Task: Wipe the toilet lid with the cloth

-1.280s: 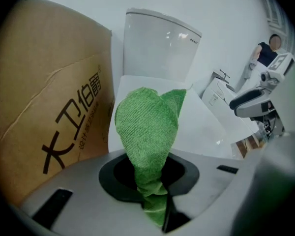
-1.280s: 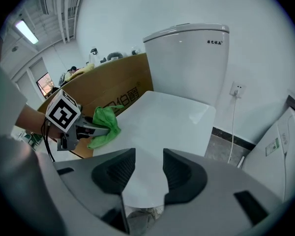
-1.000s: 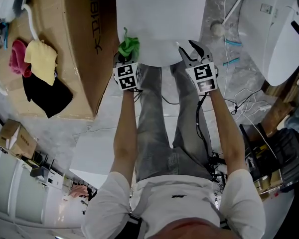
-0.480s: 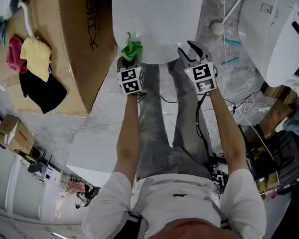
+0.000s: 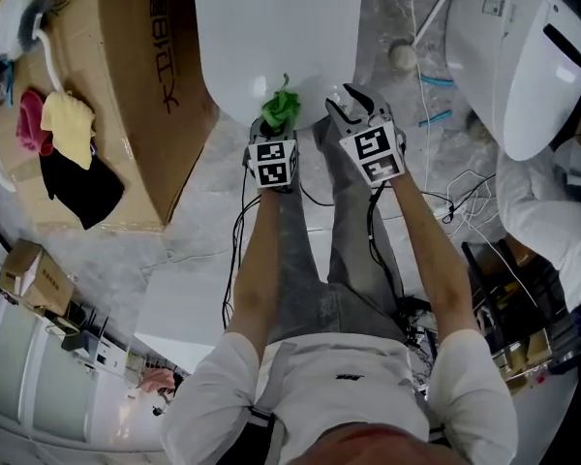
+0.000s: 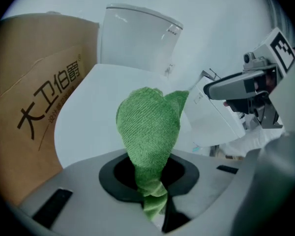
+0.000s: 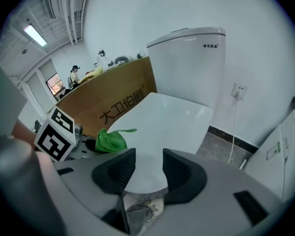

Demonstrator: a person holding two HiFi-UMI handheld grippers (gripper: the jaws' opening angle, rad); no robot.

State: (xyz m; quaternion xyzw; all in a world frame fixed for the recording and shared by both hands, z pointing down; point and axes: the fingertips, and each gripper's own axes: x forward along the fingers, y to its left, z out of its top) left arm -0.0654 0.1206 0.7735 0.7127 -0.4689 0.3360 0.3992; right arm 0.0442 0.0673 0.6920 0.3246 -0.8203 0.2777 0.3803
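Grey marbled floor (image 5: 189, 250), loose cables (image 5: 465, 201) at right. Left gripper (image 5: 277, 129) has its jaws clamped on the green cloth (image 5: 281, 108). Right gripper (image 5: 347, 105) sits just right of it, jaws apart, holding nothing. Both are at the near edge of the white toilet lid (image 5: 271, 37), which is down and smooth. Cardboard box (image 5: 145, 76) stands left of the toilet, cistern (image 7: 189, 63) at the far end. Cloth is ribbed, bunched, and sticks up from the jaws over the lid's near rim; contact with the lid is unclear.
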